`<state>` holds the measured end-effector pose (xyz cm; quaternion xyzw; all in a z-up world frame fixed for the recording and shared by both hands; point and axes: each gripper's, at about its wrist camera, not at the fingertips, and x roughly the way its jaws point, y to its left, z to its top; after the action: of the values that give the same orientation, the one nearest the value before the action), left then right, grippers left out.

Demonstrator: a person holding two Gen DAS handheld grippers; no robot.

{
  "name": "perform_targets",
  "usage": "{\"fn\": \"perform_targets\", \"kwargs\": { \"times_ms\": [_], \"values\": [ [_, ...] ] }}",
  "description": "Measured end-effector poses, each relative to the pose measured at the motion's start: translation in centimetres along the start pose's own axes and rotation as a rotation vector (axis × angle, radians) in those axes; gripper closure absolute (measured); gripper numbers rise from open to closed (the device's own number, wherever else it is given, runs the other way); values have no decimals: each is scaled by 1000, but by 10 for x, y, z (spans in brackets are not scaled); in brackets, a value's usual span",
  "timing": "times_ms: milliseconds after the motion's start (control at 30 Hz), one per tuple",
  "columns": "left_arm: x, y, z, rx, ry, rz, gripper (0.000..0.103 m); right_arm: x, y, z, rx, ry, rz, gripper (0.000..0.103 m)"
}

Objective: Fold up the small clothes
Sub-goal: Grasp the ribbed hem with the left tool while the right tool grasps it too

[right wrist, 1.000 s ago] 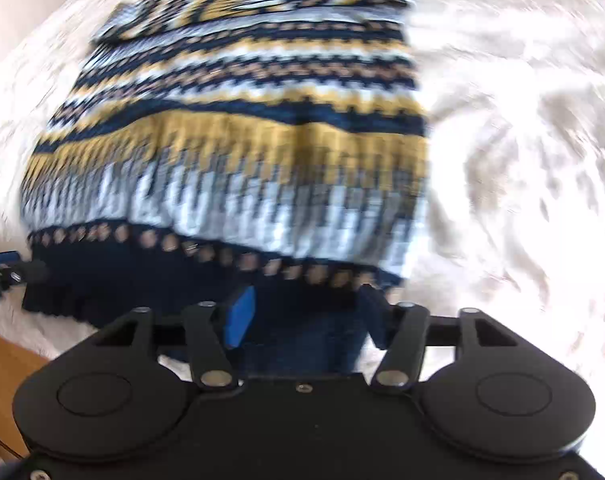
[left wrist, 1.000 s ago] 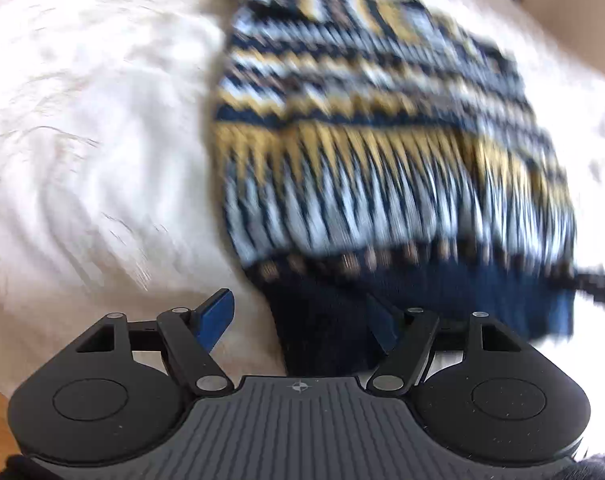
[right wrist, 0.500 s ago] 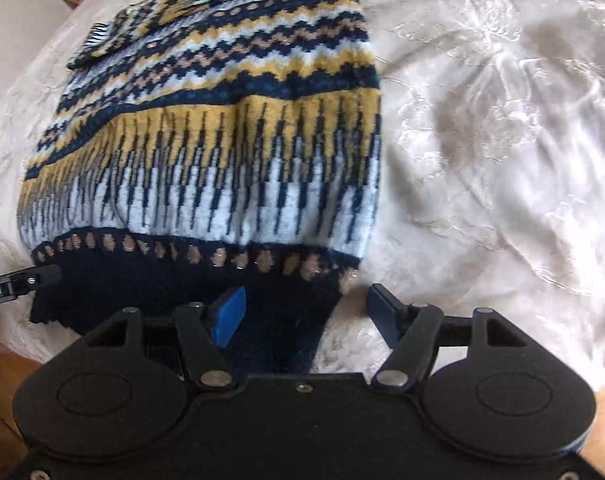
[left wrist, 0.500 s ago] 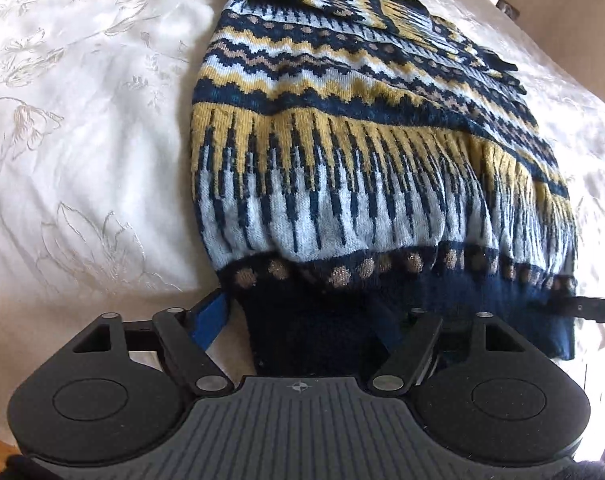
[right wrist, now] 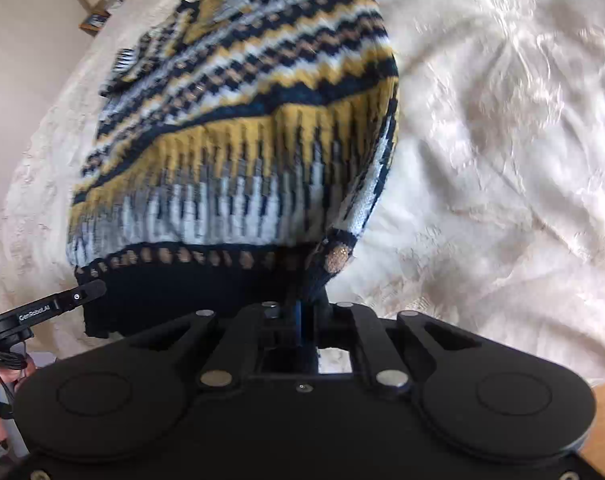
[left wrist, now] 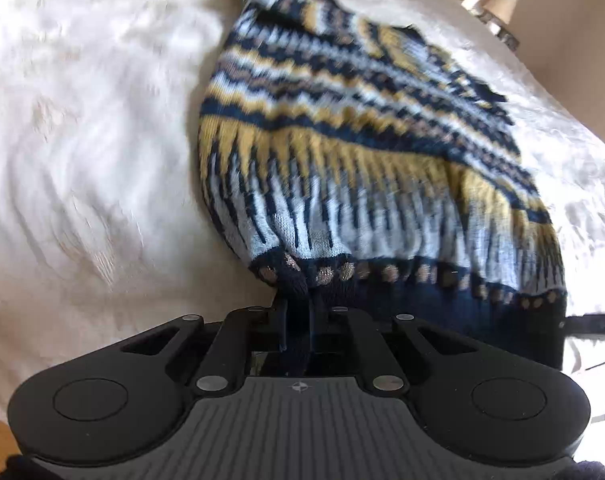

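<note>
Hem now pinched; sweater (left wrist: 362, 168) lengthwise away

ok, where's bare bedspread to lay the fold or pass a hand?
Free: white bedspread left of the knitted sweater, and the wide stretch right of it in the right wrist view. Crowded: the navy hem, where the left claw and right claw are shut on its corners.
</note>
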<state>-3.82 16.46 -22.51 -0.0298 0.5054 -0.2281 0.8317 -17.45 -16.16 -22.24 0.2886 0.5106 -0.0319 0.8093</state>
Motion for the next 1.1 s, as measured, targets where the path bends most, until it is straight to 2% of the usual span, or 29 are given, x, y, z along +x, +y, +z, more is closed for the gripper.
{"fn": "perform_targets", "kwargs": {
  "times_ms": [133, 233, 300, 400, 567, 600, 633, 667, 700, 733, 800, 933, 1000, 1033, 1067, 1100],
  "values": [
    [-46, -11, 8, 18, -98, -44, 95, -44, 10, -1, -39, -88, 62, 91],
    [-70, -10, 7, -5, -126, -65, 95, -66, 6, -4, -6, -115, 80, 91],
    [-71, -5, 1, -18, -110, -47, 94, -65, -1, -9, 20, -98, 59, 91],
    [-49, 2, -9, -40, -43, -6, 94, -45, -18, -16, 68, -52, 22, 91],
    [-9, 3, -10, -33, 31, -3, 91, -11, -26, -19, 83, 13, -41, 90],
    [-3, 4, -10, -34, 47, 1, 91, -10, -26, -19, 87, 19, -47, 84],
    [0, 6, -11, -38, 62, -1, 85, -10, -25, -19, 88, 20, -55, 82],
    [4, 8, -12, -48, 83, -4, 76, -10, -25, -18, 84, 17, -60, 81],
    [7, 11, -14, -65, 96, -11, 72, -11, -24, -18, 78, 17, -67, 73],
    [7, 12, -16, -78, 91, -24, 68, -10, -23, -18, 72, 15, -69, 57],
    [6, 12, -20, -78, 79, -39, 62, -10, -24, -20, 68, 4, -65, 41],
    [12, 4, -19, -61, 68, -37, 48, -10, -30, -25, 71, 5, -62, 39],
    [17, 0, -17, -62, 65, -35, 48, -8, -29, -26, 69, -1, -55, 39],
    [18, 0, -15, -66, 70, -42, 49, -8, -29, -25, 71, 4, -51, 43],
    [16, 1, -15, -74, 69, -60, 69, -7, -28, -24, 74, 15, -40, 51],
    [15, 2, -13, -90, 69, -75, 83, -7, -29, -22, 84, 34, -19, 93]
  ]
}}
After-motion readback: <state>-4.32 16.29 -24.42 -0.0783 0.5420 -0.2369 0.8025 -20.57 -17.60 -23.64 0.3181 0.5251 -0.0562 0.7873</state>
